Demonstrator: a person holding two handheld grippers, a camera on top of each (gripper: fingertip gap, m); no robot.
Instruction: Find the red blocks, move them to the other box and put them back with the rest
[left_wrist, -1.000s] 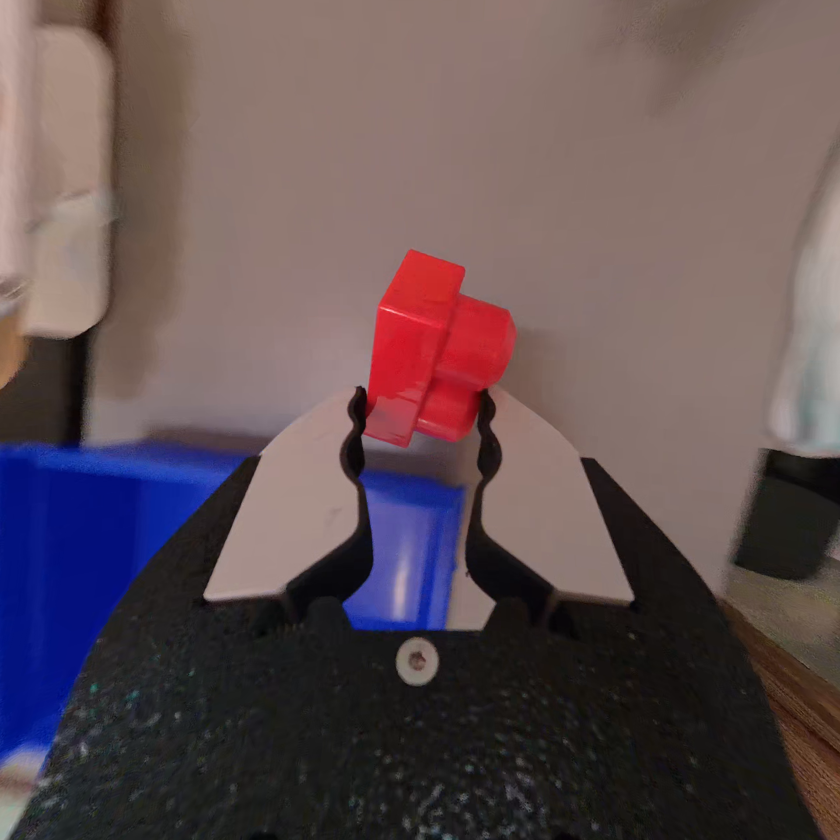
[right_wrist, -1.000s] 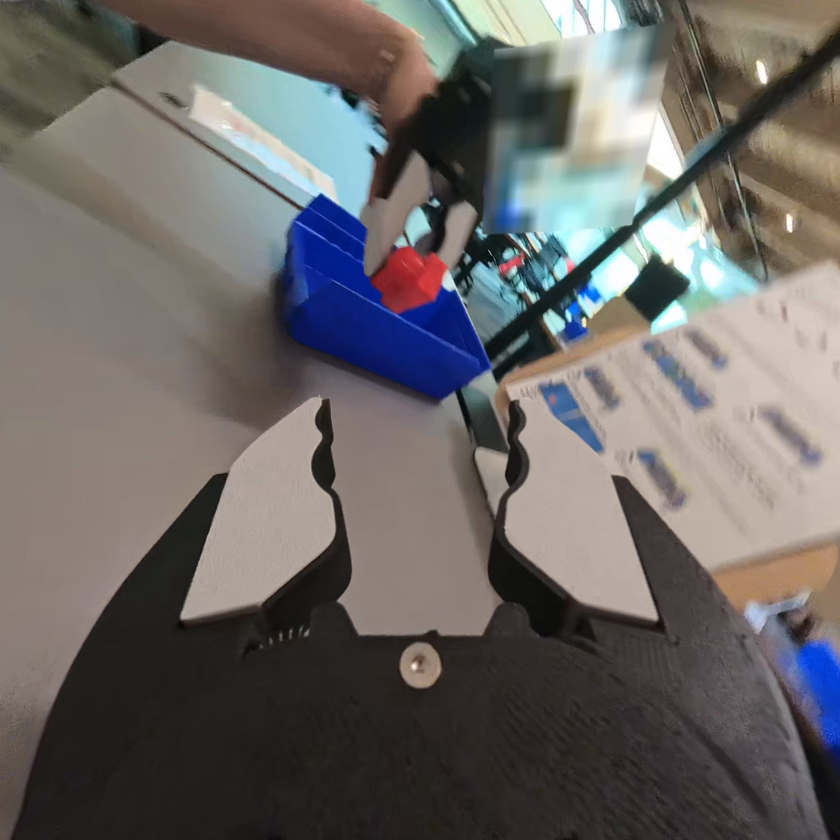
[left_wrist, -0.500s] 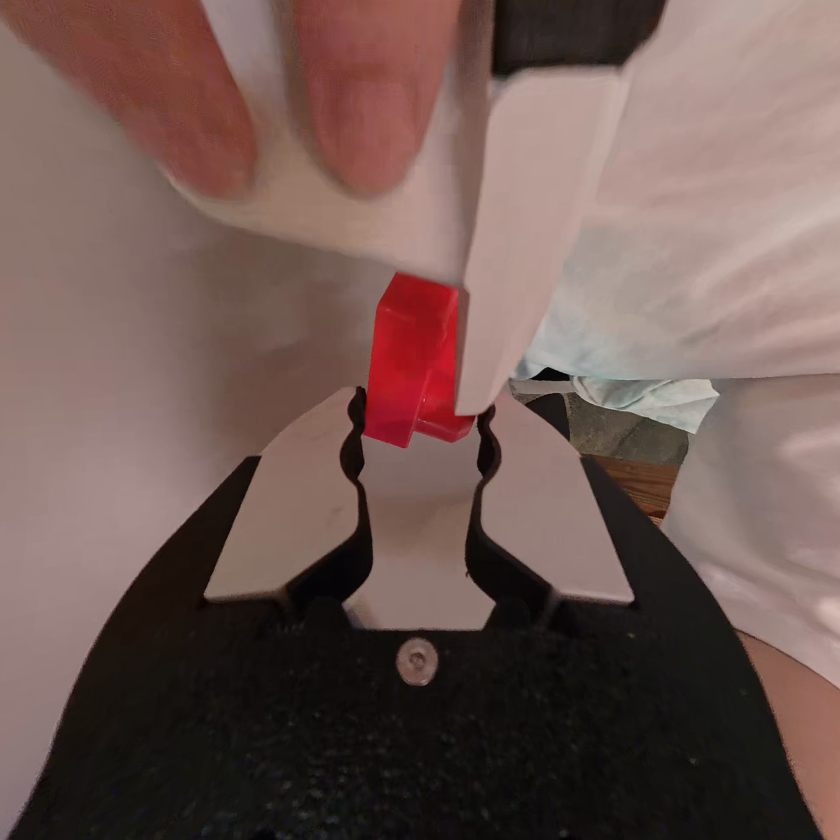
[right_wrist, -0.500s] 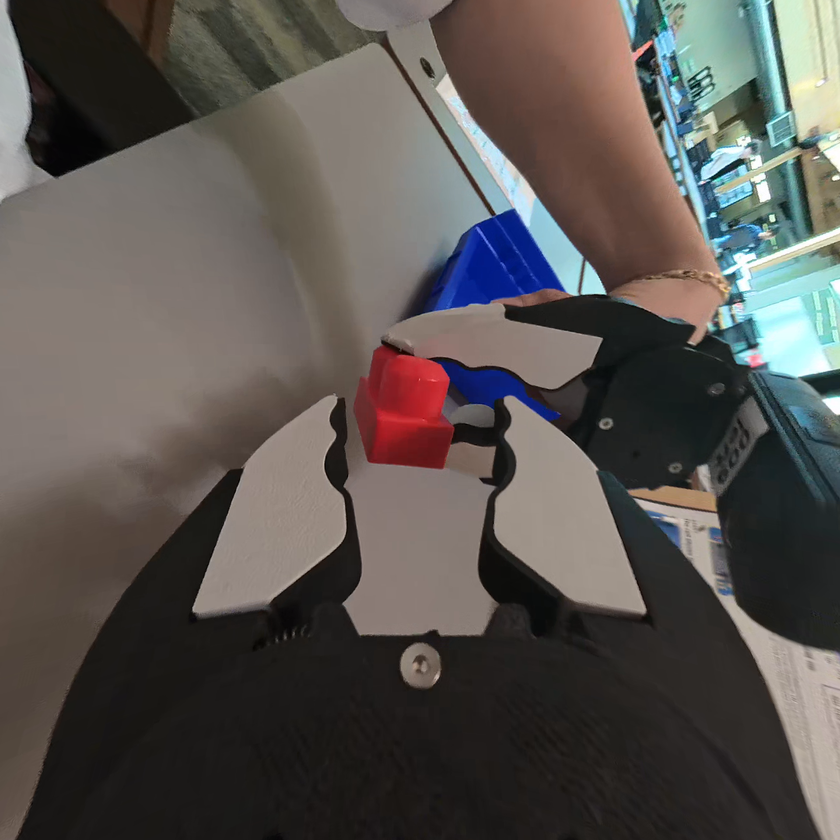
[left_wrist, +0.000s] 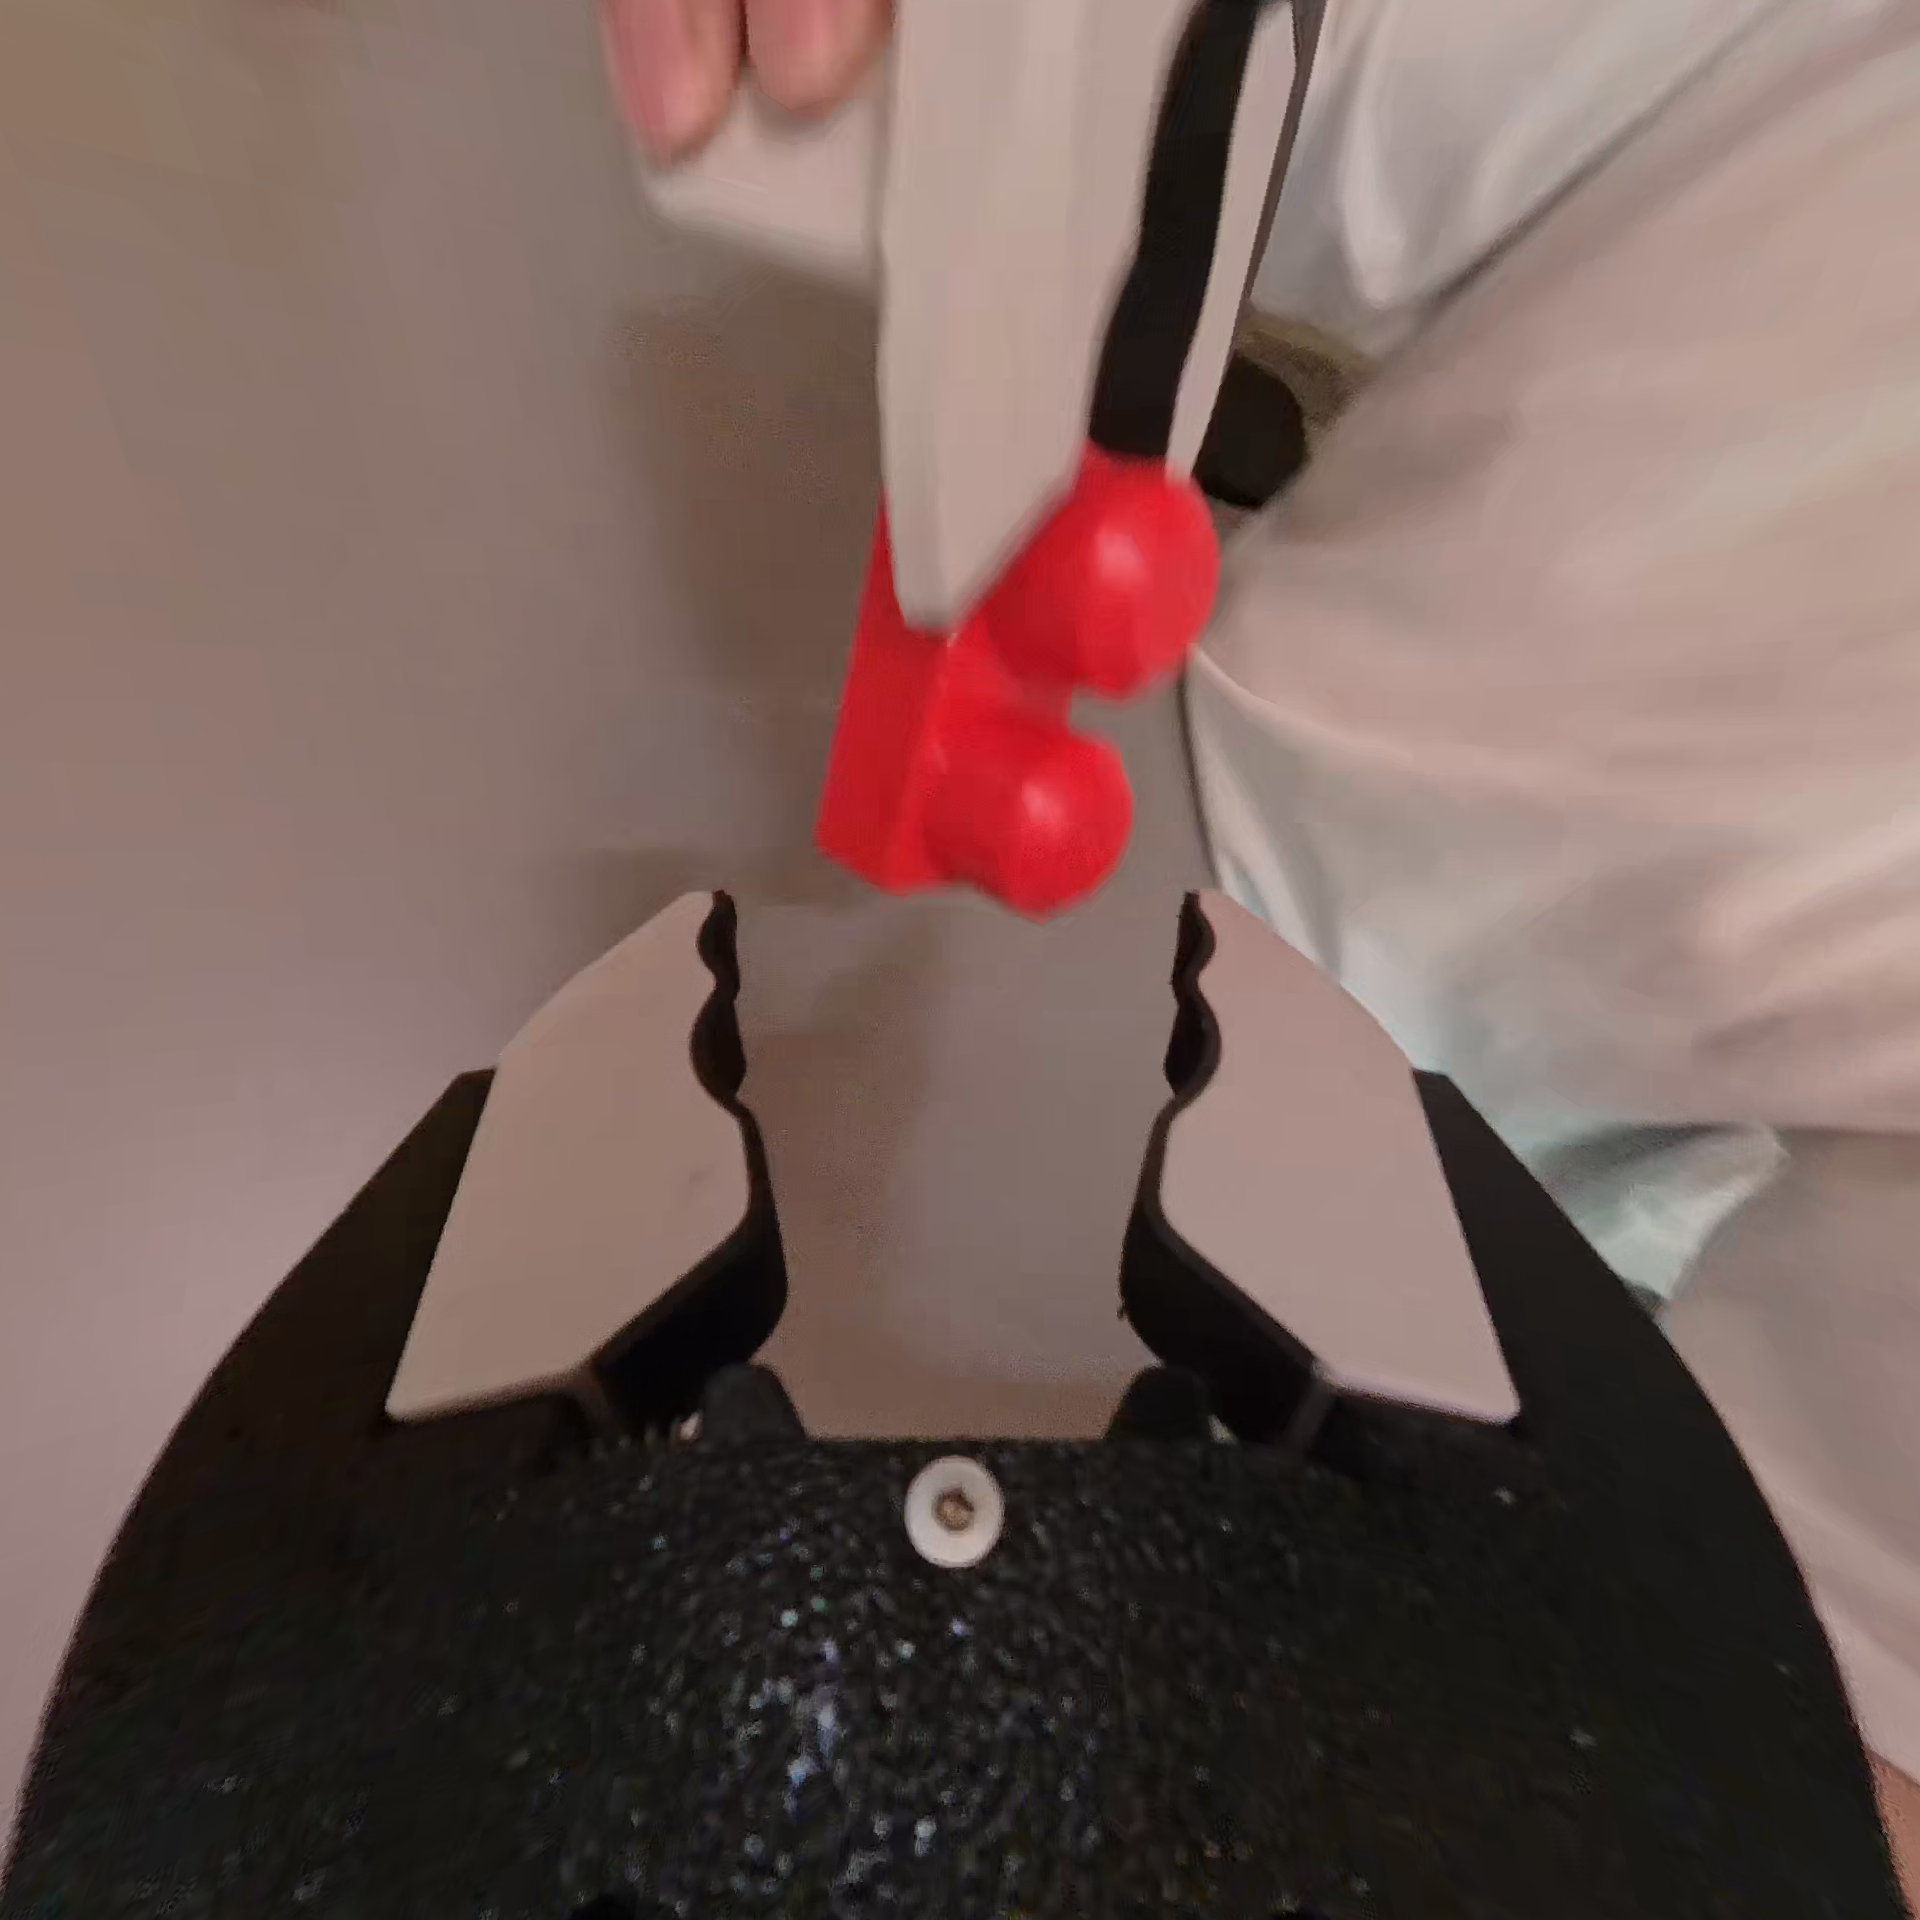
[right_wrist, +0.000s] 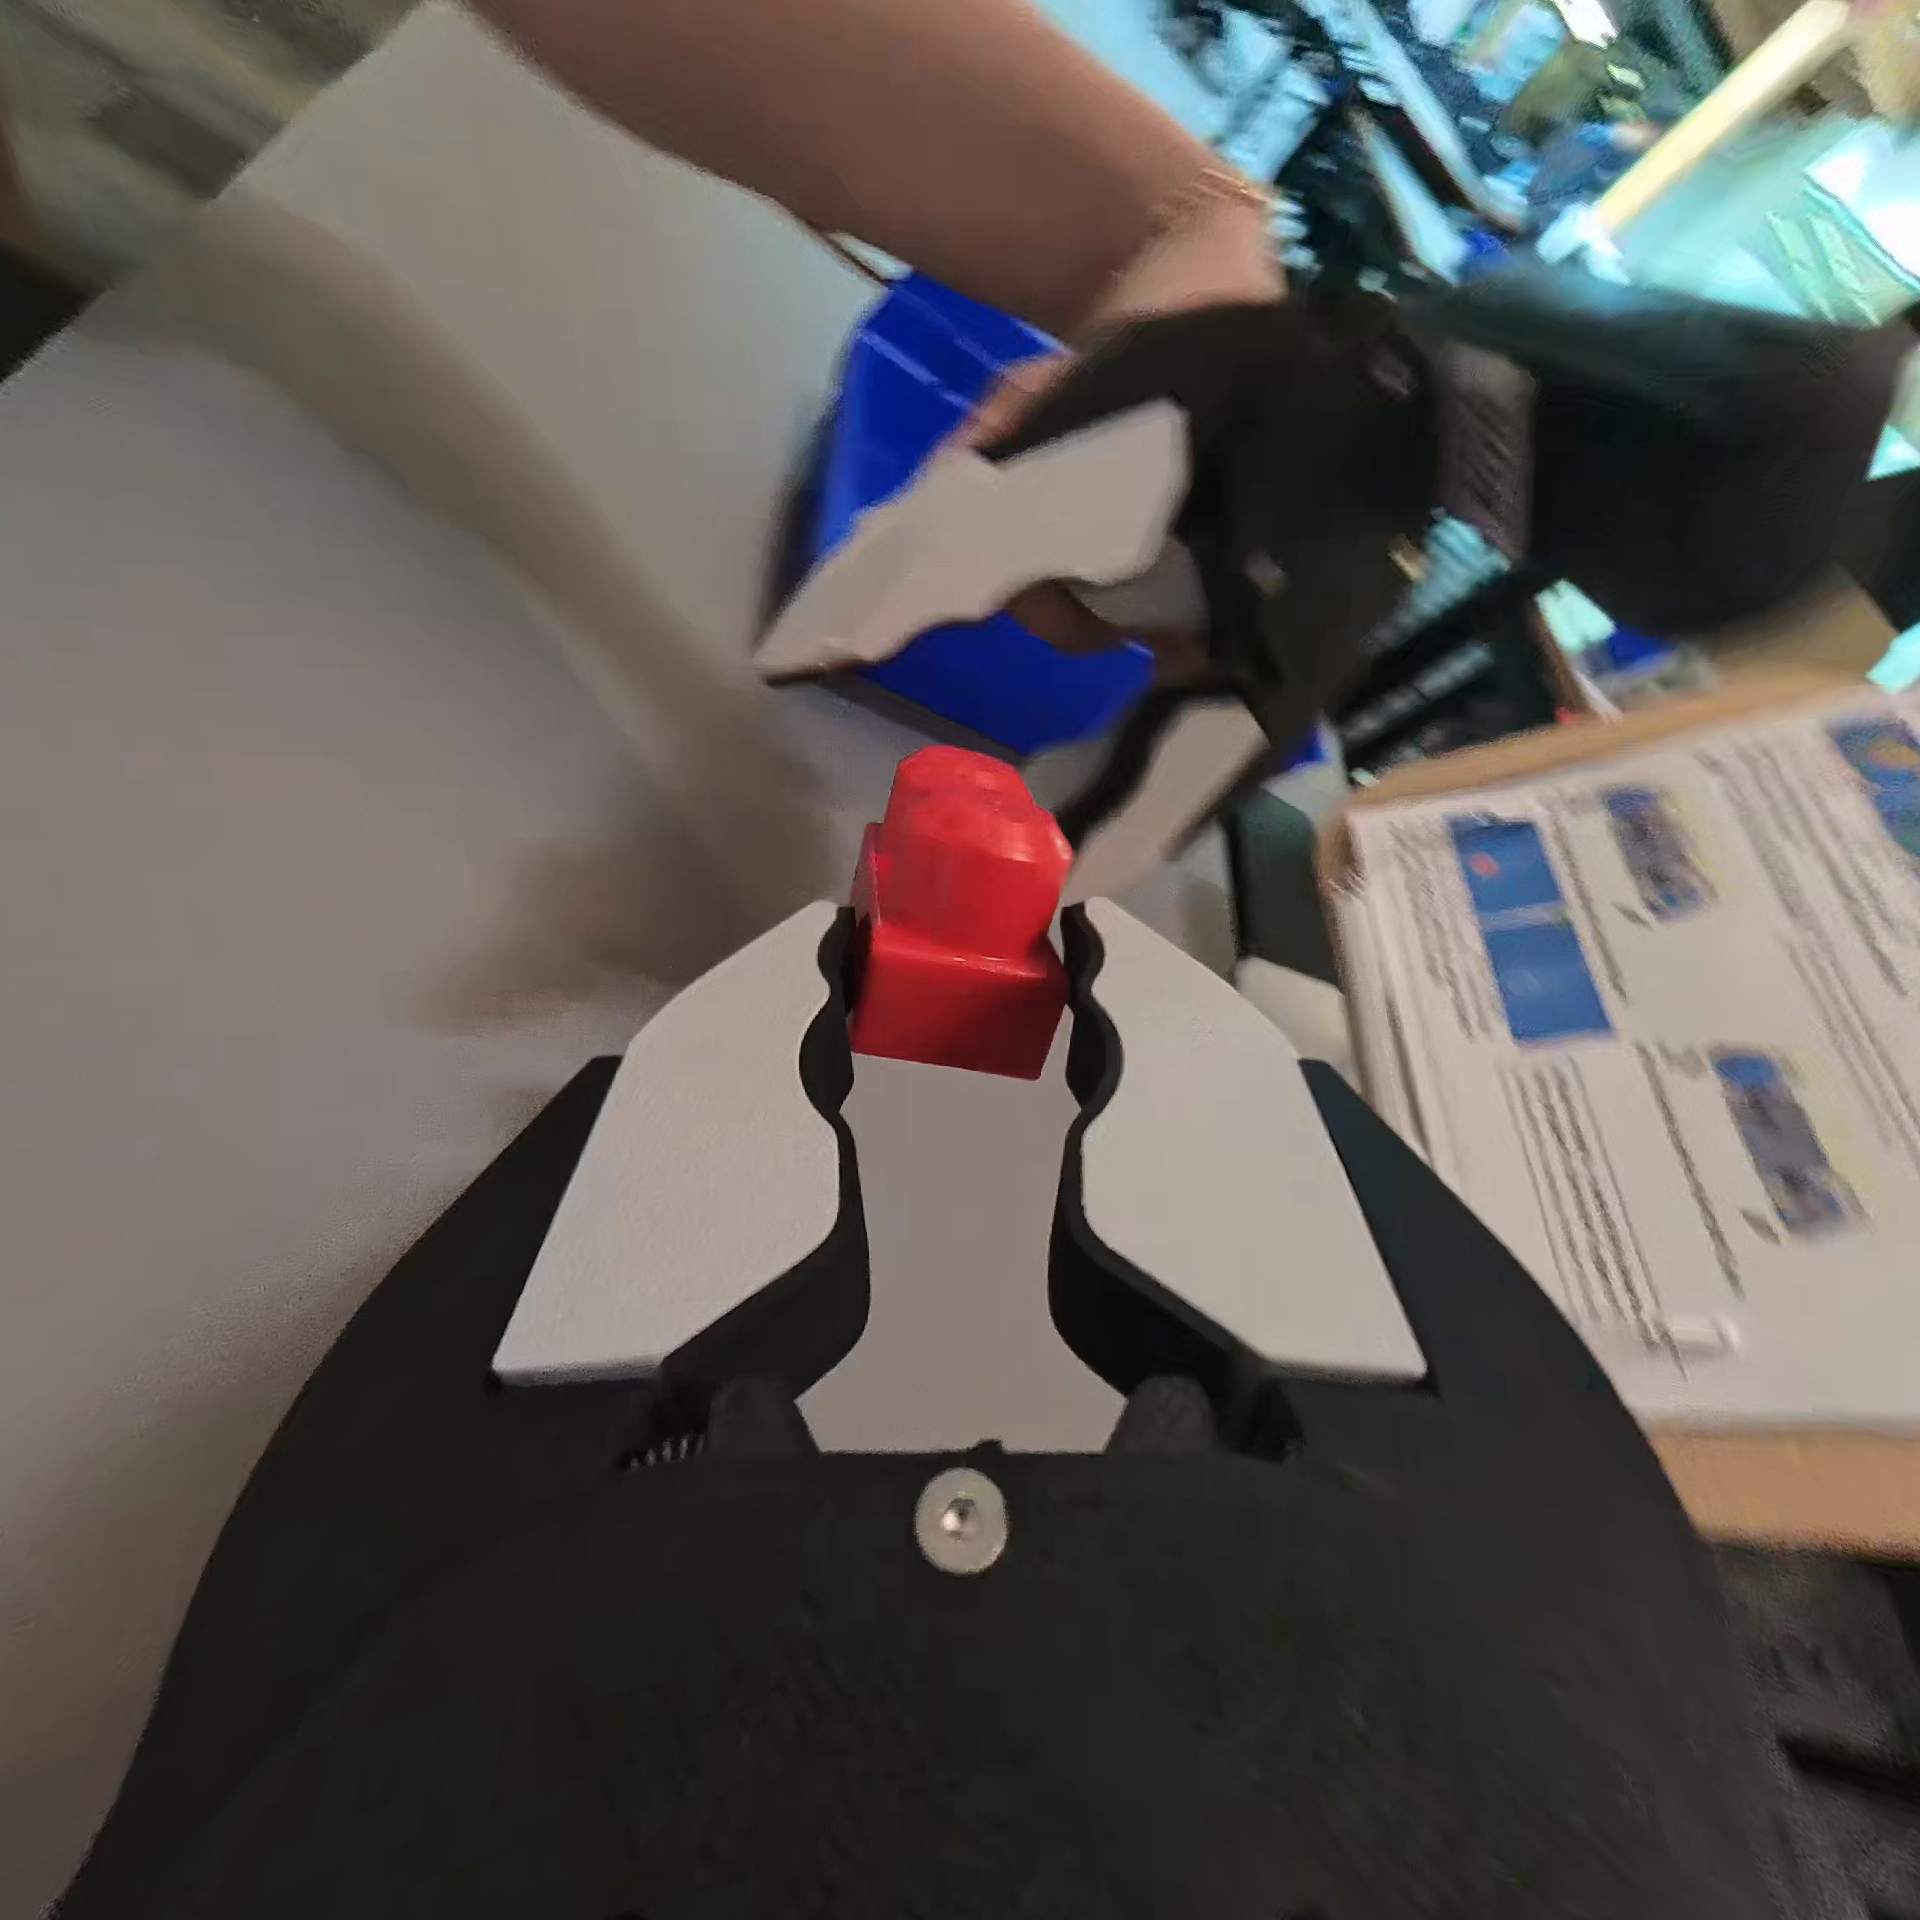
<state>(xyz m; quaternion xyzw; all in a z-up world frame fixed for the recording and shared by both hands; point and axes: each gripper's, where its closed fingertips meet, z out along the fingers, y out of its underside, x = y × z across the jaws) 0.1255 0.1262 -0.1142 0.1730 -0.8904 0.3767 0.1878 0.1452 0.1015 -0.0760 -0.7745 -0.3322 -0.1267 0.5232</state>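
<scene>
1. The red block was held between the fingertips of the right hand-held gripper, with both black pads pressed against the sides of its square base.
2. In the right wrist view, the block's base was seated at the very tips of the fingers, and its rounded studs projected forward, beyond the fingertips and away from the camera.
3. In the left wrist view, the same red block was seen hanging from the right hand-held gripper's pale fingers, which came down from the top of the frame.
4. The left hand-held gripper was spread wide, with nothing between its pads; the block was just beyond its fingertips and clear of both of them.
5. In the right wrist view, the left hand-held gripper was seen farther off with its jaws apart, just behind the block and apart from it.
6. The block was raised above the grey desk and rested on nothing but the pads gripping it.
7. A blue box stood on the desk behind the left hand-held gripper, well behind the block.
8. The block was bright red and glossy, of plastic, with a flat rectangular base and two rounded studs standing out from one face.
9. Its outline was slightly blurred in both views, though highlights were visible on the stud tops.
10. Printed sheets lay to the right of the block.
</scene>
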